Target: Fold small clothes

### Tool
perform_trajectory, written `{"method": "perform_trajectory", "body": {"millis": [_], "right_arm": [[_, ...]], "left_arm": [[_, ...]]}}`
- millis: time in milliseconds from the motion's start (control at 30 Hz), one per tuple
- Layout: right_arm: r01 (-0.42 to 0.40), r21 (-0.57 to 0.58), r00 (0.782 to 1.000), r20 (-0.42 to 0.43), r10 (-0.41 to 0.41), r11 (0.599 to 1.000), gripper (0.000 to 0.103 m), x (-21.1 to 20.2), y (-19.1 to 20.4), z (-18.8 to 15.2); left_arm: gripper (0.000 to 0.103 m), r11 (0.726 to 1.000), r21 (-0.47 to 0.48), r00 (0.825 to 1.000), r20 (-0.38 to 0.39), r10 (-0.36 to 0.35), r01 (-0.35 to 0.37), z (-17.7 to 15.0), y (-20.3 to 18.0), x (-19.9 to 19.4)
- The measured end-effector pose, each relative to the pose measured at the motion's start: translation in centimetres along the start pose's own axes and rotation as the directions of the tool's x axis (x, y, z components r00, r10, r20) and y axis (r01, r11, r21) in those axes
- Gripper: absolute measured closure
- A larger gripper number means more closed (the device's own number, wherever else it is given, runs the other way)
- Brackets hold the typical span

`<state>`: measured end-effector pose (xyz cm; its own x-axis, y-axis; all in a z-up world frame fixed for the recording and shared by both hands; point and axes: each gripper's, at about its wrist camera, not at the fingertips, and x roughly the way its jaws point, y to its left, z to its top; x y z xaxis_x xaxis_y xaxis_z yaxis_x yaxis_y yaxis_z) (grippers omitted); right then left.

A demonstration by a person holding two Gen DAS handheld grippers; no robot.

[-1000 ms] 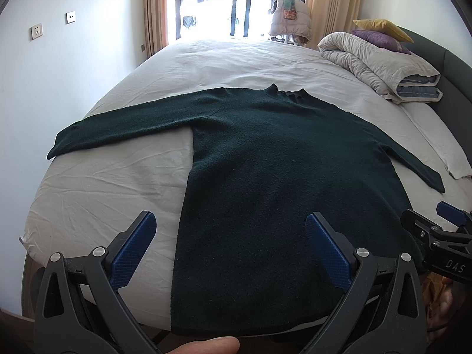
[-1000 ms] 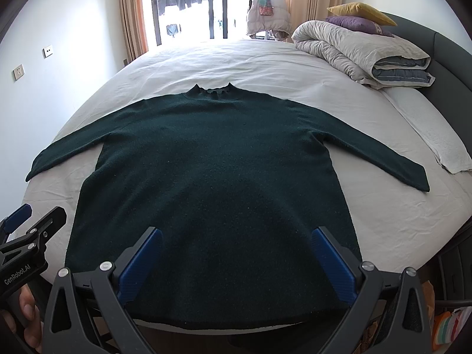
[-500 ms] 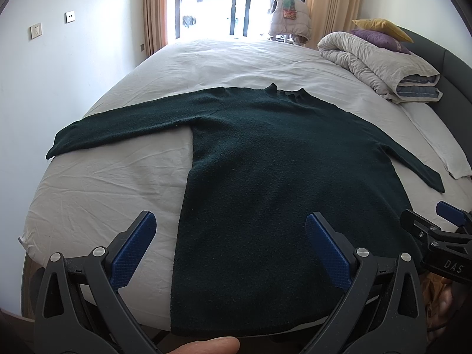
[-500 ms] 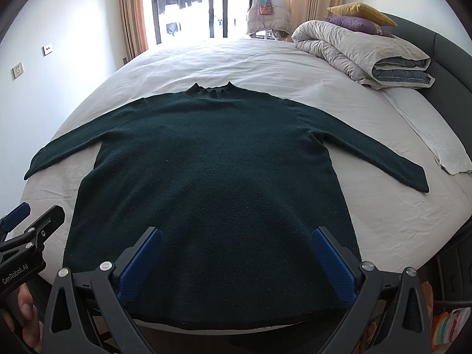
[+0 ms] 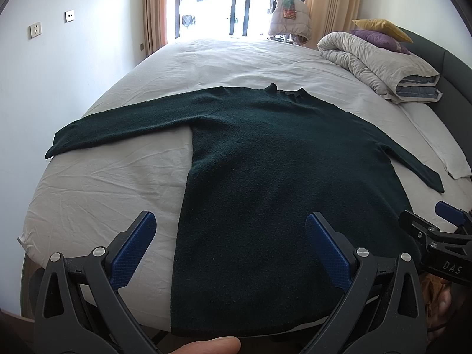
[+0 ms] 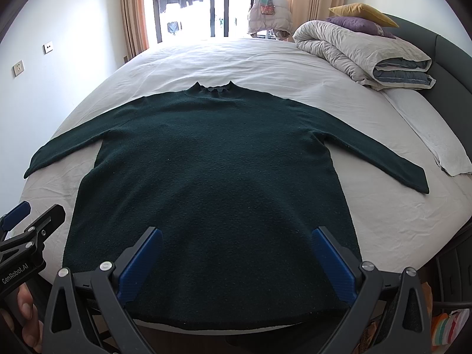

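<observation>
- A dark green knitted long-sleeved sweater (image 6: 212, 183) lies flat and face up on a bed with a wrinkled white sheet (image 6: 383, 212), filling the middle of both views.
- Its collar points to the top of the frame, toward the bright glass door (image 6: 188, 3); its hem lies along the bed's near edge at the bottom of the frame.
- Both sleeves are spread out and angled down: one reaches the left middle of the frame, the other the right middle.
- The left tool (image 5: 230, 250) sits at the bottom of the left wrist view, its blue-padded black fingers (image 5: 134, 250) spread wide, gripping nothing. One finger is over bare sheet, the other over the sweater's lower body.
- The right tool (image 6: 236, 262) sits at the bottom of the right wrist view, likewise spread wide and empty, both fingers over the sweater's hem area.
- Whether the pads touch the fabric, I cannot tell.
- Each tool also shows at the other view's edge: the right one at lower right of the left wrist view, the left one at lower left of the right wrist view.
- A fingertip (image 5: 206, 345) shows at the bottom edge of the left wrist view.
- A rolled grey-white duvet (image 6: 362, 53) lies at upper right of the frame, with a purple pillow (image 6: 357, 25) and a yellow pillow (image 6: 362, 10) behind it.
- A pale padded vest (image 6: 270, 13) hangs by the door, between beige curtains (image 6: 134, 11).
</observation>
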<state>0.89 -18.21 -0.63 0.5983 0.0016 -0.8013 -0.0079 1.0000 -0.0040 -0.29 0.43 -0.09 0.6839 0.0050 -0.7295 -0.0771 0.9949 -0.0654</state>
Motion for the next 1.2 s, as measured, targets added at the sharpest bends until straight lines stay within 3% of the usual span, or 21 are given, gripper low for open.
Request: {"method": "perform_trajectory", "body": {"millis": [567,900,1033,1133,1200], "right_arm": [[-0.001,0.002,1.0,-0.01,0.001,1.0,0.0,0.5,0.2,0.0],[-0.013,0.045,1.0,-0.009,0.013,0.999,0.0,1.6,-1.8,0.0],[-0.052,0.134,0.997,0.055,0.045,0.99,0.0,1.6,-5.5,0.7],[-0.144,0.294,0.984,0.14,0.106,0.945,0.0,2.1,-11.8,1.0],[-0.171,0.423,0.98,0.164,0.111,0.89,0.0,3.2,-16.6,0.9]], "left_arm": [[0.0,1.0,0.002,1.0,0.0,-0.007,0.007,0.0,0.0,0.1],[0.0,1.0,0.02,1.0,0.004,-0.001,0.001,-0.4,-1.5,0.9],[0.0,0.999,0.047,0.998,0.06,-0.028,0.025,-0.6,-2.3,0.8],[0.0,0.995,0.089,0.998,0.05,-0.04,0.035,-0.7,-3.6,1.7],[0.0,0.995,0.093,0.998,0.032,-0.046,0.043,-0.4,-3.7,2.6]]}}
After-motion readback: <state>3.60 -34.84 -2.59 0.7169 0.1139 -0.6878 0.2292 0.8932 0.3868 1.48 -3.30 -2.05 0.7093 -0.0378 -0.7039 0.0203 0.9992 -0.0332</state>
